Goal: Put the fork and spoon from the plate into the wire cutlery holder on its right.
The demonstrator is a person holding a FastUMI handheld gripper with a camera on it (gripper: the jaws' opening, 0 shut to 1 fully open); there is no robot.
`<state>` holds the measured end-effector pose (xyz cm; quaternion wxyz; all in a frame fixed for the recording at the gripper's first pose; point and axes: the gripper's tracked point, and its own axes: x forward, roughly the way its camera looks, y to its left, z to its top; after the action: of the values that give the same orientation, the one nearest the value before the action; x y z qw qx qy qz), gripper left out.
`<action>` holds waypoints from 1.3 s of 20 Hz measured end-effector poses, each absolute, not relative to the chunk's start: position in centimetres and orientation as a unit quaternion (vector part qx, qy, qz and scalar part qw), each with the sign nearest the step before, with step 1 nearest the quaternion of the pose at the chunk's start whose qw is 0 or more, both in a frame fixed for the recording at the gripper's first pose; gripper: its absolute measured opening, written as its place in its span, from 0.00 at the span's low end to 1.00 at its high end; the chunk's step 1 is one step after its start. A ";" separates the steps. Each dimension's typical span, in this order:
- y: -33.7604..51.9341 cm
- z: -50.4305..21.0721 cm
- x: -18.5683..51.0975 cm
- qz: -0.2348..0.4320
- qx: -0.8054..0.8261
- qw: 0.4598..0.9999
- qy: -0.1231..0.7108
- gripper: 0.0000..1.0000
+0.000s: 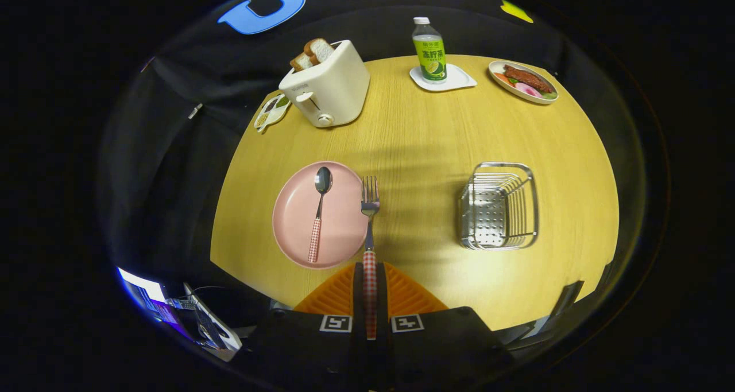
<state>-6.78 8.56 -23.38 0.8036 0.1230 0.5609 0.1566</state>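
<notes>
Between the orange fingers (pixel 339 293), the gripper (pixel 370 288) pinches one fork (pixel 370 208); one spoon (pixel 318 214) lies on the plate (pixel 293 225), open tabletop (pixel 419 168) before the wire holder (pixel 499 205).

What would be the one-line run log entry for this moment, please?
gripper: shut on checked-handle metal fork, lifted | checked-handle metal spoon: on round pink plate | silver wire cutlery holder: empty | next: fork to holder
</notes>
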 end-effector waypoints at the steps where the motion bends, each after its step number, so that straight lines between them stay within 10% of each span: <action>1: 7.4 -22.7 -6.9 0.153 0.126 0.803 0.562 0.10; 26: -3.7 -24.2 -4.2 0.210 0.043 0.656 0.723 0.10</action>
<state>-4.21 -3.71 -24.18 0.6564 0.0430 0.7234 0.2096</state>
